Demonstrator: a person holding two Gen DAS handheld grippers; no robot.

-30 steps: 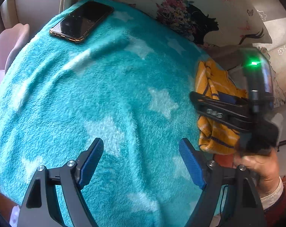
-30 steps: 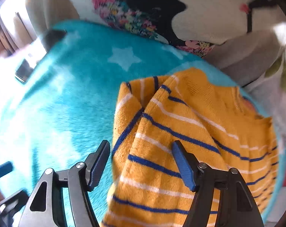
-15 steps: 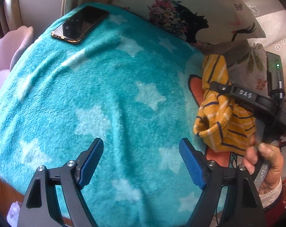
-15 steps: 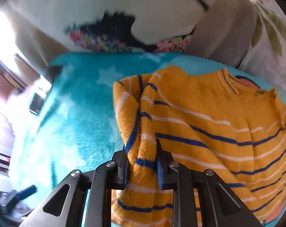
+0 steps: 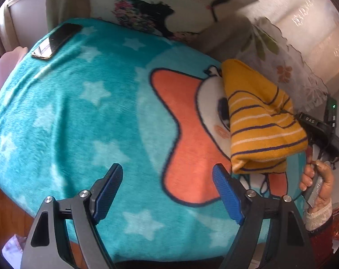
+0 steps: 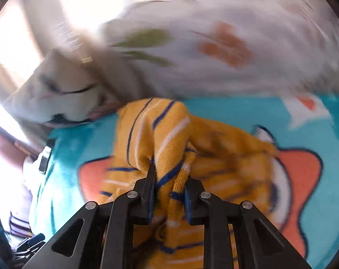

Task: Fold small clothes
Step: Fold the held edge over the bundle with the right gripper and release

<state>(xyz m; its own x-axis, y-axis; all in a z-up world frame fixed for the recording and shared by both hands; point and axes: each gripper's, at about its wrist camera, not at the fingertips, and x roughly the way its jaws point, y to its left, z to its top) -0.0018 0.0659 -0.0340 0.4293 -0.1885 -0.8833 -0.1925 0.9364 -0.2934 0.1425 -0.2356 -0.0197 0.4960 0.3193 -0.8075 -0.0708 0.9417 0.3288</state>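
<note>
My blanket (image 5: pixel 84 121) now shows its orange cartoon print; the sweater (image 5: pixel 261 121) has been dragged to the frame's right edge. My right tool (image 6: pixel 169 187) has just clamped a bunched fold of it, so spreading comes next. Left tool (image 5: pixel 167 192) hangs apart, empty.

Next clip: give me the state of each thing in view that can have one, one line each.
Sweater: bunched, one part lifted off the blanket.
Left hand-held gripper: open, empty.
Right hand-held gripper: shut on sweater.
Phone: flat on blanket, screen dark.
Blanket: spread out.
</note>
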